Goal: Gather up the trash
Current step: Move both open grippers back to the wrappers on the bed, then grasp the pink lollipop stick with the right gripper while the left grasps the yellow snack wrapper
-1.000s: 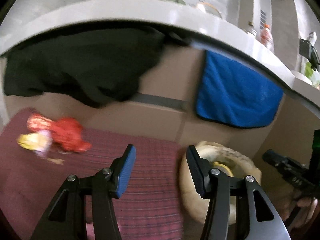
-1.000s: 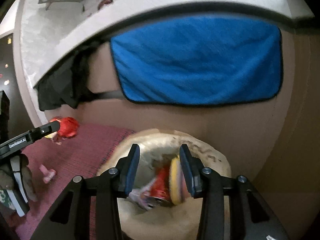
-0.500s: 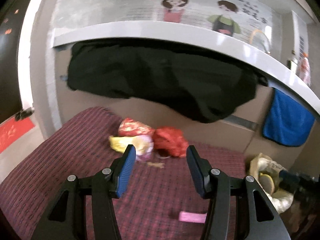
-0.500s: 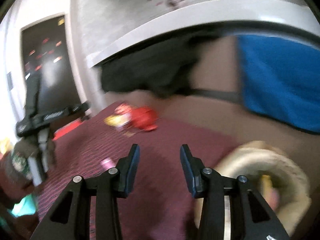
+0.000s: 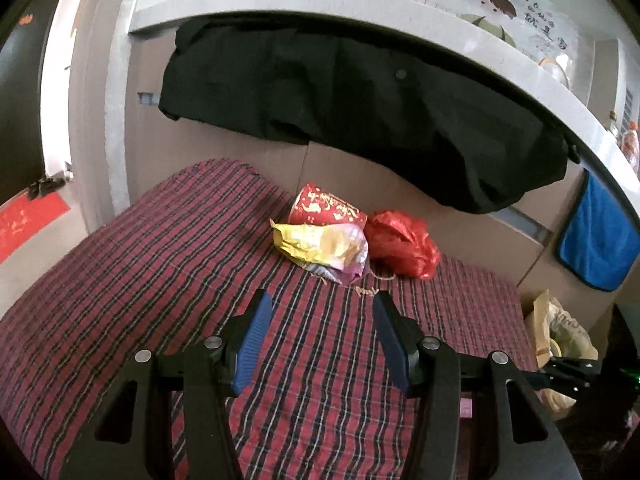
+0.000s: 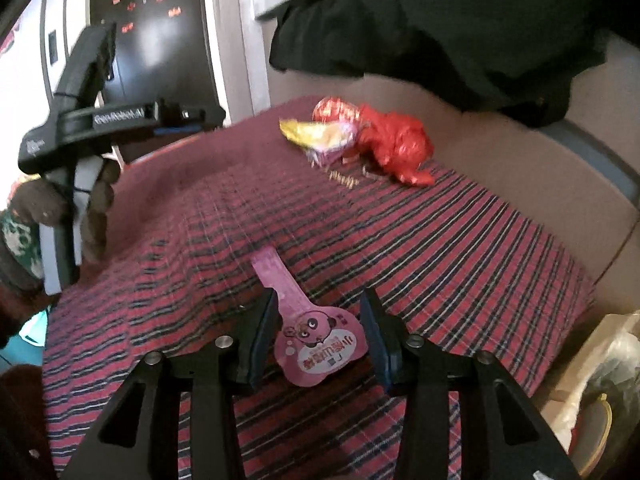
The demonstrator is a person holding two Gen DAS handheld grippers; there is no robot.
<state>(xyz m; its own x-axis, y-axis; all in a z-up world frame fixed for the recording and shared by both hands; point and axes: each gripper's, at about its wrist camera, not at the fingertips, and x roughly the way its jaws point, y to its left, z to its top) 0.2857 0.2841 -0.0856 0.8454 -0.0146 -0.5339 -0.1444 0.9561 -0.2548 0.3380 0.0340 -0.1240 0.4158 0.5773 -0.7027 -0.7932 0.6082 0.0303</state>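
Observation:
A pile of trash lies at the back of the plaid cloth: a red printed cup, a yellow wrapper and a red plastic bag. The pile also shows in the right wrist view: the red plastic bag and the yellow wrapper. My left gripper is open and empty, above the cloth in front of the pile. My right gripper is open, its jaws on either side of a flat pink wrapper lying on the cloth. The jaws are apart from the wrapper.
A beige trash bag stands off the cloth's right edge and shows at the lower right of the right wrist view. A black garment and a blue towel hang from the counter behind. A dark door is at left.
Both grippers swung left, away from the trash bag and over the plaid cloth. The right gripper came down around the pink wrapper. The left gripper moved closer to the pile.

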